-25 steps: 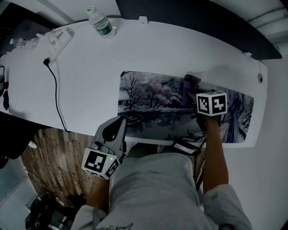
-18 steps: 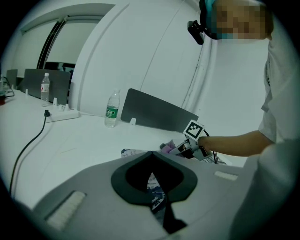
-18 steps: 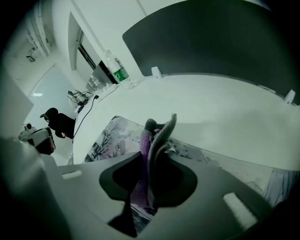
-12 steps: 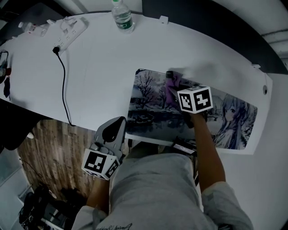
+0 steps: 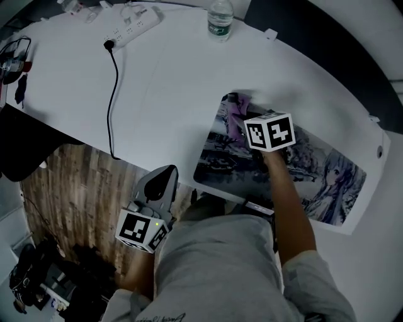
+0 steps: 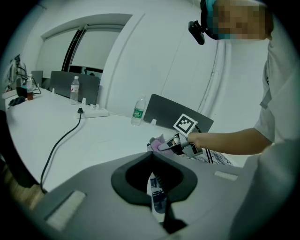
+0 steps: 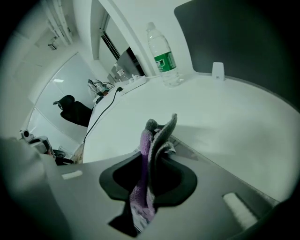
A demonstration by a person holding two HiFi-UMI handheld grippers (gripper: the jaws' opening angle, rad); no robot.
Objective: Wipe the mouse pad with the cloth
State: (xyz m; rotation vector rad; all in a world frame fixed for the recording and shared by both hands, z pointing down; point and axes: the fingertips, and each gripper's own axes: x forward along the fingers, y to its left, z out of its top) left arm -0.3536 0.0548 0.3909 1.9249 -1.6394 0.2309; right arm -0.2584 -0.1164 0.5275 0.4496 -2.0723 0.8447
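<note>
Midway through the wipe, at a guess: right gripper (image 5: 241, 121) clenched on a crumpled purple-and-grey cloth (image 5: 233, 114), set down at the far left corner of the long printed mouse pad (image 5: 327, 182) on the white desk (image 5: 164, 75); left gripper (image 5: 165, 177) idle off the near desk edge, jaws closed on nothing; impossible to tell how much of the pad's right stretch is already wiped

A water bottle (image 5: 220, 20) and power strip (image 5: 133, 17) sit on the white table (image 5: 170, 75).
</note>
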